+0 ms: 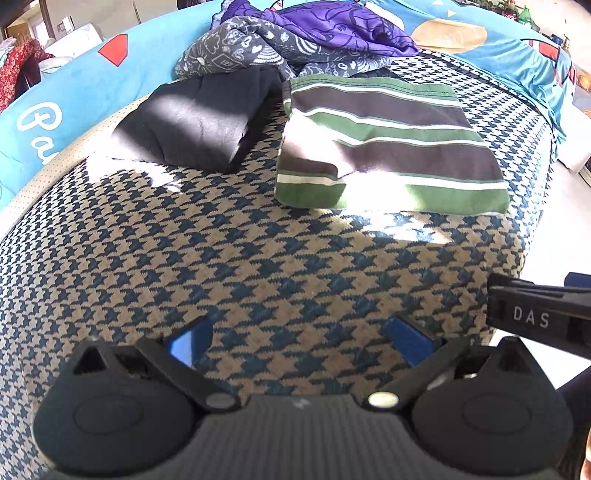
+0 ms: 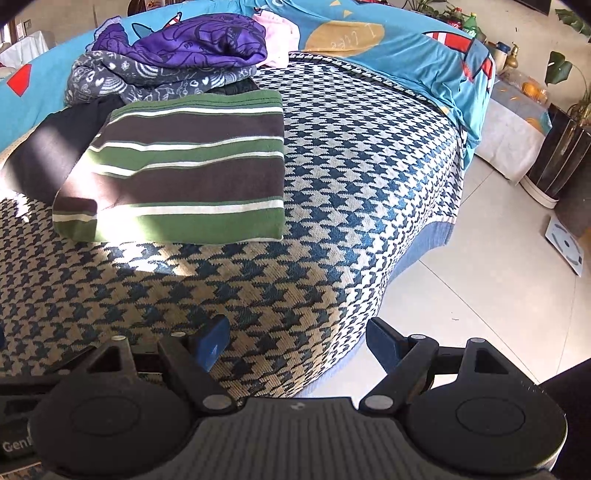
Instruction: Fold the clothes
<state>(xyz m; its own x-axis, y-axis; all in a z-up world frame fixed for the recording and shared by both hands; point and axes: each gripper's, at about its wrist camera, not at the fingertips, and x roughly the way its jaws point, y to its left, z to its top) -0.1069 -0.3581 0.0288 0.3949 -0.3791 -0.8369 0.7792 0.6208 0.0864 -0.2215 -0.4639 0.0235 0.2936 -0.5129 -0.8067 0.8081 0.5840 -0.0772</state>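
Left wrist view looks down on a bed (image 1: 258, 258) under a houndstooth cover (image 1: 221, 229), with a blue sheet (image 1: 66, 92) along its far edge. No container shows; the clothes lie straight on the cover. At the far edge sits an unfolded heap: a purple garment (image 1: 332, 29) on top of a grey patterned one (image 1: 236, 48). Just in front of the heap, toward the right edge, lies a folded striped shirt (image 1: 388, 147), green, brown and white. Beside it on the left lies a folded dark garment (image 1: 192, 122), the two close, whether touching I cannot tell. Near the front edge the left gripper (image 1: 299, 339) hangs over bare cover, jaws wide and empty. Right wrist view shows the right gripper (image 2: 299, 343) at the bed's front right corner, jaws wide too, holding nothing.
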